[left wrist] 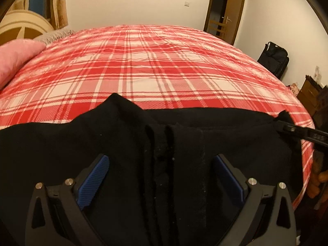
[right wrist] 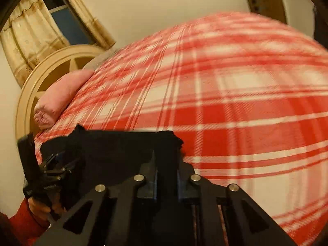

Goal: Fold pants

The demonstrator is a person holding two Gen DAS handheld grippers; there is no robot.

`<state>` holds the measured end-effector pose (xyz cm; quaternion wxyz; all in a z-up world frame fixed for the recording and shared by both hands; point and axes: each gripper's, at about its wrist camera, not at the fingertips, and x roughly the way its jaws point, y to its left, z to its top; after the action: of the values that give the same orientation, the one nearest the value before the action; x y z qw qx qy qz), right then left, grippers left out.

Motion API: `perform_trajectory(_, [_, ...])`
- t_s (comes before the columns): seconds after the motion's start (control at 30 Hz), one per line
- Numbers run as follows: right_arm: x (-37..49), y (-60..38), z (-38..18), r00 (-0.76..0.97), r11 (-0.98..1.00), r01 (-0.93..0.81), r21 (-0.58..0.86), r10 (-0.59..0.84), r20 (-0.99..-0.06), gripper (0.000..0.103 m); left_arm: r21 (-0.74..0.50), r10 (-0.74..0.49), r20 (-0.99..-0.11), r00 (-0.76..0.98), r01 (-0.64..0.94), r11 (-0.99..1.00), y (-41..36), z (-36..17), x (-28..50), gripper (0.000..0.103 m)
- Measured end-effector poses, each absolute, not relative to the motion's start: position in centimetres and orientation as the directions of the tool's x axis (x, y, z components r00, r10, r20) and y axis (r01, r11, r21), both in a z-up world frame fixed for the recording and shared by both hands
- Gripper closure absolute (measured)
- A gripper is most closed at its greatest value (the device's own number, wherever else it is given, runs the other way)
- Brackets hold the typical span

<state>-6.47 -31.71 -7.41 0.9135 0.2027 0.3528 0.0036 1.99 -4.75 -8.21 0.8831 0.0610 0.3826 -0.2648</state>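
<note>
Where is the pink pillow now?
The pink pillow lies at the far left edge of the bed with the red plaid cover, beside the cream headboard, well beyond the black pants.

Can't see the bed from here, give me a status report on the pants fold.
Left gripper open over the black pants. Right gripper shut on a pants corner. Plaid bed cover ahead; pink pillow off to the side.

Red plaid bedspread (left wrist: 155,65), pink pillow (left wrist: 16,61) beside cream headboard (right wrist: 51,65), black bag (left wrist: 274,58) against wall.
</note>
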Motion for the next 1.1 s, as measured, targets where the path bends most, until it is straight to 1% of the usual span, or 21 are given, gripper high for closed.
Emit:
perform_trajectory(0.07, [-7.9, -31.7, -6.0, 0.784, 0.929, 0.172, 0.328, 0.072, -0.616, 0.093, -0.074, -0.413, -0.707, 0.574, 0.521, 0.851, -5.2, -8.3, 2.0, 0.000])
perform_trajectory(0.13, [-8.6, -31.4, -6.0, 0.789, 0.937, 0.213, 0.278, 0.003, -0.615, 0.093, -0.076, -0.427, -0.706, 0.565, 0.540, 0.838, -5.7, -8.3, 2.0, 0.000])
perform_trajectory(0.2, [-8.0, -31.2, -7.9, 0.747, 0.938, 0.247, 0.242, -0.025, -0.664, 0.093, -0.067, -0.428, -0.706, 0.564, 0.549, 0.833, -6.1, -8.3, 1.9, 0.000])
perform_trajectory(0.23, [-7.7, -31.4, -9.1, 0.739, 0.934, 0.258, 0.249, -0.024, -0.674, 0.093, -0.059, -0.422, -0.708, 0.567, 0.547, 0.835, -6.2, -8.4, 1.9, 0.000])
perform_trajectory(0.27, [-7.8, -31.6, -9.1, 0.755, 0.931, 0.255, 0.262, -0.022, -0.655, 0.093, -0.057, -0.423, -0.707, 0.567, 0.549, 0.834, -6.2, -8.4, 2.0, 0.000])
perform_trajectory(0.4, [-7.5, -31.9, -8.6, 0.762, 0.941, 0.226, 0.253, -0.009, -0.647, 0.092, -0.066, -0.426, -0.722, 0.546, 0.558, 0.827, -5.5, -8.1, 1.8, 0.000])
perform_trajectory(0.5, [-6.9, -31.8, -8.6, 0.767, 0.951, 0.190, 0.246, 0.012, -0.641, 0.090, -0.117, -0.449, -0.730, 0.515, 0.553, 0.825, -4.0, -7.7, 1.7, 0.000])
perform_trajectory(0.57, [-6.8, -32.3, -8.6, 0.768, 0.947, 0.182, 0.265, 0.031, -0.640, 0.087, -0.151, -0.458, -0.723, 0.516, 0.530, 0.835, -2.6, -7.0, 2.0, 0.000])
perform_trajectory(0.67, [-6.7, -33.5, -8.1, 0.781, 0.923, 0.192, 0.332, 0.061, -0.621, 0.081, -0.158, -0.441, -0.698, 0.564, 0.479, 0.863, -0.6, -5.7, 3.0, 0.000])
perform_trajectory(0.73, [-7.2, -34.4, -6.9, 0.796, 0.912, 0.251, 0.325, -0.004, -0.605, 0.079, -0.147, -0.415, -0.693, 0.589, 0.449, 0.882, 0.3, -5.1, 3.9, 0.000])
perform_trajectory(0.77, [-7.7, -34.7, -5.8, 0.806, 0.907, 0.297, 0.299, -0.071, -0.587, 0.079, -0.129, -0.391, -0.690, 0.609, 0.428, 0.895, 0.9, -4.8, 4.5, 0.000])
perform_trajectory(0.83, [-8.1, -34.3, -4.2, 0.825, 0.916, 0.303, 0.262, -0.115, -0.553, 0.079, -0.107, -0.366, -0.681, 0.634, 0.408, 0.907, 1.5, -4.4, 5.2, 0.000])
perform_trajectory(0.9, [-7.3, -31.8, -2.8, 0.840, 0.952, 0.197, 0.233, -0.042, -0.541, 0.079, -0.082, -0.342, -0.683, 0.645, 0.398, 0.914, 1.6, -4.1, 6.3, 0.000])
perform_trajectory(1.0, [-4.5, -26.3, -2.5, 0.814, 0.974, -0.005, 0.227, 0.136, -0.564, 0.079, -0.002, -0.276, -0.690, 0.669, 0.380, 0.925, 0.4, -4.0, 7.9, 0.000])
perform_trajectory(1.1, [-1.1, -21.1, -3.8, 0.762, 0.970, -0.132, 0.204, 0.231, -0.605, 0.079, -0.023, -0.301, -0.699, 0.649, 0.400, 0.916, -0.7, -4.3, 8.6, 0.000])
